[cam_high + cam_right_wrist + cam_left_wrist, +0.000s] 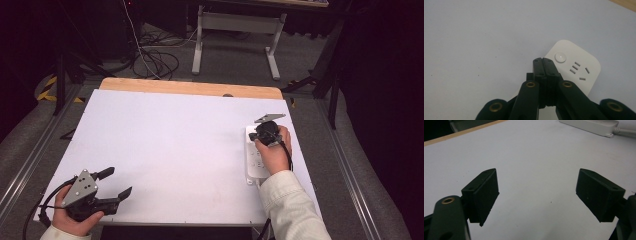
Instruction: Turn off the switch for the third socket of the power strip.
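A white power strip (253, 160) lies lengthwise near the table's right edge, also seen as the power strip (576, 67) with a round button (560, 57) and socket slots at its end. My right gripper (544, 60) is shut with nothing between its jaws, its tips just above the strip's end beside the button. In the high view the right gripper (263, 134) sits over the strip's far end. My left gripper (119, 182) rests at the table's front left corner, open and empty. The left gripper (537, 197) looks across bare white tabletop toward the power strip (590, 125).
The white tabletop (170, 150) has a wooden strip (190, 88) along its far edge. The strip's cable (625, 131) trails off it. Beyond the table stand a grey table frame (235, 35) and loose cables on the floor (155, 60).
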Available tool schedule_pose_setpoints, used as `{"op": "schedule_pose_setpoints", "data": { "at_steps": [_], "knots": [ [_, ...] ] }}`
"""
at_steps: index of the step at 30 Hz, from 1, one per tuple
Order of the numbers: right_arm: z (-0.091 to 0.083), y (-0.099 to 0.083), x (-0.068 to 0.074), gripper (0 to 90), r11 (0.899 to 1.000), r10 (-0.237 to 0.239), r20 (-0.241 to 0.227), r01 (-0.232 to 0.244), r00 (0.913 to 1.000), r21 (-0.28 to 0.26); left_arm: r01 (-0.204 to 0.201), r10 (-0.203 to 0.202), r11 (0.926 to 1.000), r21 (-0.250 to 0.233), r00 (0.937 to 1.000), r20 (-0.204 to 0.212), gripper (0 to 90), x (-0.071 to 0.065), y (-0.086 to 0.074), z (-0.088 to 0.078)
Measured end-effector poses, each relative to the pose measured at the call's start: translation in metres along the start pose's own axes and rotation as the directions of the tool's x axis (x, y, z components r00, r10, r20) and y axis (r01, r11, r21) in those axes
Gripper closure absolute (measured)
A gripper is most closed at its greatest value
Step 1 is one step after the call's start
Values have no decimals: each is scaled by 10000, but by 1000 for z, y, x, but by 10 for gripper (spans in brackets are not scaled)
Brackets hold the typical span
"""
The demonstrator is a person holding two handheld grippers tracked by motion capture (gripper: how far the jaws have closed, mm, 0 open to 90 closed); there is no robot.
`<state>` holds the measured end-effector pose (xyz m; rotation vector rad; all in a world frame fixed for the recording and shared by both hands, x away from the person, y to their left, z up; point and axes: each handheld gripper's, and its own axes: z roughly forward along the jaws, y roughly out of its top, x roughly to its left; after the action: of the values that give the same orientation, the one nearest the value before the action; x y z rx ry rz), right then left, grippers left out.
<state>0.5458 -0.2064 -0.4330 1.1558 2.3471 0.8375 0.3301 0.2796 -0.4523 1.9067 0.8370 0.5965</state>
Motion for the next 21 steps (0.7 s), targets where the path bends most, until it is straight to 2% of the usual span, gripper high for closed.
{"op": "schedule_pose_setpoints", "data": {
  "at_steps": [9,21],
  "knots": [
    [5,0,-1,900,9994,-49,118,45,9999,347,-19,19,10000,32,10000,-11,188,0,0,0],
    [7,0,0,900,9984,-126,236,113,9996,550,-8,8,10000,47,10000,-32,189,0,0,0]
  ]
}}
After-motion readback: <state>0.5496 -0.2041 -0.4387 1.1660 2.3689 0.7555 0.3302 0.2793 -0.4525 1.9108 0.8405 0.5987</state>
